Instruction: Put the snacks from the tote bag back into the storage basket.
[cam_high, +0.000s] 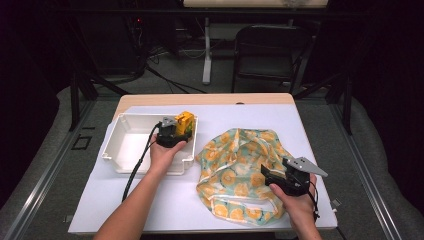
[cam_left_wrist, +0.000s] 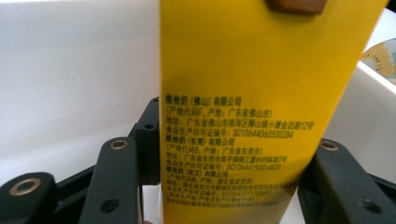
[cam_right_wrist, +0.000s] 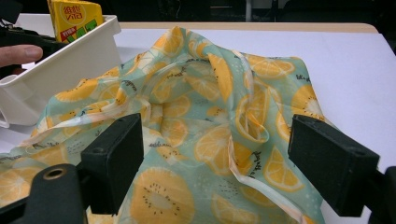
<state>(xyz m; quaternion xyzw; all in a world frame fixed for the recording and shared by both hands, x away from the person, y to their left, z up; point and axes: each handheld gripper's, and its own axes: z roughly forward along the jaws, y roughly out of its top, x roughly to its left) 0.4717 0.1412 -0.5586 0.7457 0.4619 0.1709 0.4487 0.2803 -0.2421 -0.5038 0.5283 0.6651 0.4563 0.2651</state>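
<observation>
Your left tongs (cam_high: 176, 131) clamp the yellow carton (cam_high: 184, 123) low over the white bin (cam_high: 118, 159); it may pivot and slip. Your right tongs (cam_high: 274, 176) gape wide above the bag (cam_high: 240, 150), whose loose folds could snag.

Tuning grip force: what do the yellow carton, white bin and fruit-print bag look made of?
Yellow carton: likely coated paperboard, smooth with a slight sheen, flat printed faces.
White bin: looks like moulded plastic, semi-gloss, rounded rim.
Fruit-print bag: thin soft fabric or film, crumpled into loose folds; which one is unclear.
</observation>
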